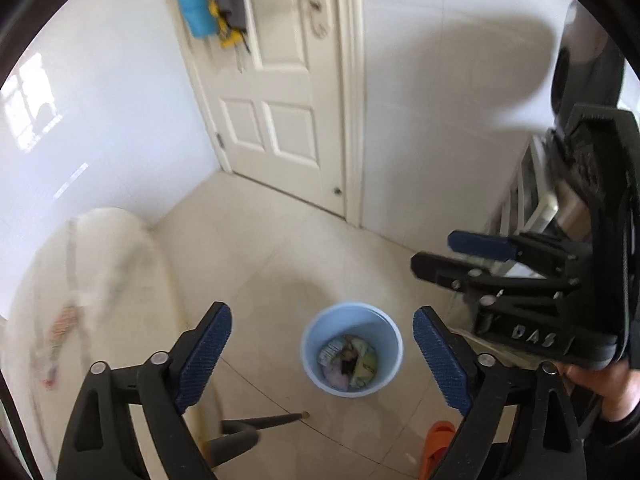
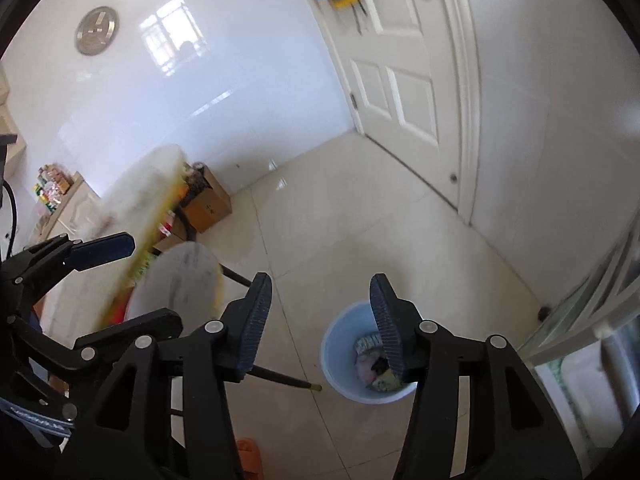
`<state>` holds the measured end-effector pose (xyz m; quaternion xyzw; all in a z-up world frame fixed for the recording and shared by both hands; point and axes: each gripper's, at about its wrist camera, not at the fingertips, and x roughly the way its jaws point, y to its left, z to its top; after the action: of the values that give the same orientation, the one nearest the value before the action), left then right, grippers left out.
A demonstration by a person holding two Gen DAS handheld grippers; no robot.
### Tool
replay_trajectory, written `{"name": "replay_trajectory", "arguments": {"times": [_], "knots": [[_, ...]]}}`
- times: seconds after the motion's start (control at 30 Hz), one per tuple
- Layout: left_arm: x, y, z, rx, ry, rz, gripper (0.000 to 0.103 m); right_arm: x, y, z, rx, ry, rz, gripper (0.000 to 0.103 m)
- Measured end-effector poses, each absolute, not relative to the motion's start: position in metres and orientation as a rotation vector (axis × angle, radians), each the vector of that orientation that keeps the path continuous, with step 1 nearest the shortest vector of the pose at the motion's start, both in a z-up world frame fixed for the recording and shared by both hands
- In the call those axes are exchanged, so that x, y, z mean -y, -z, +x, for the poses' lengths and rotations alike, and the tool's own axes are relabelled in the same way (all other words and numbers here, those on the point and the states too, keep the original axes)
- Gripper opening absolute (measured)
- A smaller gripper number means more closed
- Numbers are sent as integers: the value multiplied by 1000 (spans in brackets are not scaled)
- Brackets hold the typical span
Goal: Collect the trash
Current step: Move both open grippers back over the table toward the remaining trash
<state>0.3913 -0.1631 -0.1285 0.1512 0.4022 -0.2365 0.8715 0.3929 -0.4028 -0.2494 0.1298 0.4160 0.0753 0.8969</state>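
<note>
Now both grippers hang empty above the bin (image 1: 352,350).
Left gripper (image 1: 322,354) wide open, right gripper (image 2: 320,322) half open; wrappers, probably, fill the bin.

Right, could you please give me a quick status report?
Left gripper open, empty. Right gripper open, empty. Round pale-blue plastic bin below, wrappers inside. Nothing blocking.

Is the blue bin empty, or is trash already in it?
Not empty: the blue bin stands upright on the floor with crumpled wrappers covering its bottom.
</note>
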Motion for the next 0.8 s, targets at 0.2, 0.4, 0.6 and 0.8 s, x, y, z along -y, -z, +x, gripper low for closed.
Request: {"name": "replay_trajectory", "arguments": {"times": [0.2,0.4,0.6,0.8], "knots": [[80,95,353,-727,387,320,97,330,196,388,-796,-230,185,61],[-16,99,359,-735,181,271,101,238,183,411,-804,-301,87,67],[-89,117,407,-831,15,114,101,191,198,442,-853,-338,60,69],[-127,147,461,-960,-77,-37,100,172,212,473,-890,-349,63,69]]}}
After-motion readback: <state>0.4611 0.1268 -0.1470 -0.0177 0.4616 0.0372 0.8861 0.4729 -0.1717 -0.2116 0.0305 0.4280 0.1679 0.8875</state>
